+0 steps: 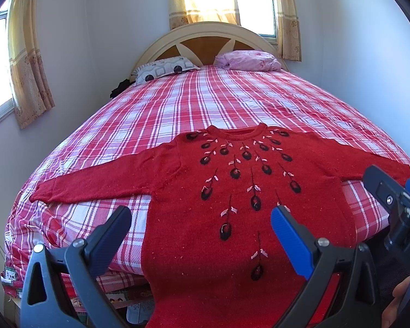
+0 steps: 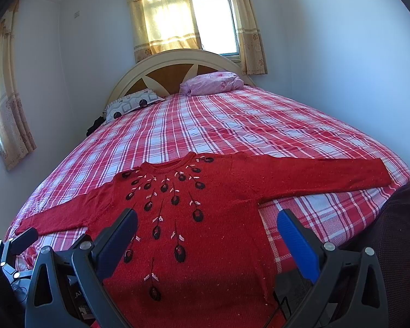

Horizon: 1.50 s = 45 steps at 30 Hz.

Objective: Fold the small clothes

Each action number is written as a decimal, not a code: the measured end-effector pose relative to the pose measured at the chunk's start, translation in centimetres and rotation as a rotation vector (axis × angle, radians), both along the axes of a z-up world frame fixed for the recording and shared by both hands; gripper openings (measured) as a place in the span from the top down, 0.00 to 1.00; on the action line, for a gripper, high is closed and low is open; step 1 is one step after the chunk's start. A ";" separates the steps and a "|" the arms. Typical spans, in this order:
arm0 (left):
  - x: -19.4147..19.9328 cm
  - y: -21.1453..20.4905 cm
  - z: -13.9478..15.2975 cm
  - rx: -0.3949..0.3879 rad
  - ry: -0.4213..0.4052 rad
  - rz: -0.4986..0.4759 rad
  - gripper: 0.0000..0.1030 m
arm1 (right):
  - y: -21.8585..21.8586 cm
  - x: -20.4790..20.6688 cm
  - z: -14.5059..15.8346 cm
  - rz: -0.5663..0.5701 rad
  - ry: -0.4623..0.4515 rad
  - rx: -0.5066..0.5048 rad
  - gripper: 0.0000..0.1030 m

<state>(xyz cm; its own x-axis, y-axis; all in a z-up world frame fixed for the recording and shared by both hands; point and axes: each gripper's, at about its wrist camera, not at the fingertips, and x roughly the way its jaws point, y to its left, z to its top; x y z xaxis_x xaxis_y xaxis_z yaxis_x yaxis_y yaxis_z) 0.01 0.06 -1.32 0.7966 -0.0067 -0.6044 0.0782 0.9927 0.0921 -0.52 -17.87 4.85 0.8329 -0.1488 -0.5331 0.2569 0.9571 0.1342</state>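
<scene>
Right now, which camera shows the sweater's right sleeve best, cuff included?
The right wrist view: the right sleeve lies flat across the plaid bedsheet, visible to its cuff. In the left wrist view the right gripper hides that sleeve's end.

A wide bed with a red-and-white plaid sheet fills the room. At its head stands a rounded cream headboard with orange wooden panels. A grey-patterned pillow lies left, a pink crumpled pillow right. Yellow floral curtains hang at the window behind.
</scene>
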 end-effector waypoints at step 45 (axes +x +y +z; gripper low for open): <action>0.9 0.1 -1.1 -0.028 0.061 0.001 0.00 | -1.4 0.3 -0.7 -0.039 0.024 0.025 0.01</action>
<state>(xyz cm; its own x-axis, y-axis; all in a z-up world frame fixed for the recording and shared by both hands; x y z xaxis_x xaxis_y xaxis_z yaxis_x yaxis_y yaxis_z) 0.91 0.18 -2.37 0.7585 -0.0233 -0.6512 0.0819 0.9948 0.0598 -0.22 -19.30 4.18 0.8137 -0.1670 -0.5567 0.2970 0.9428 0.1513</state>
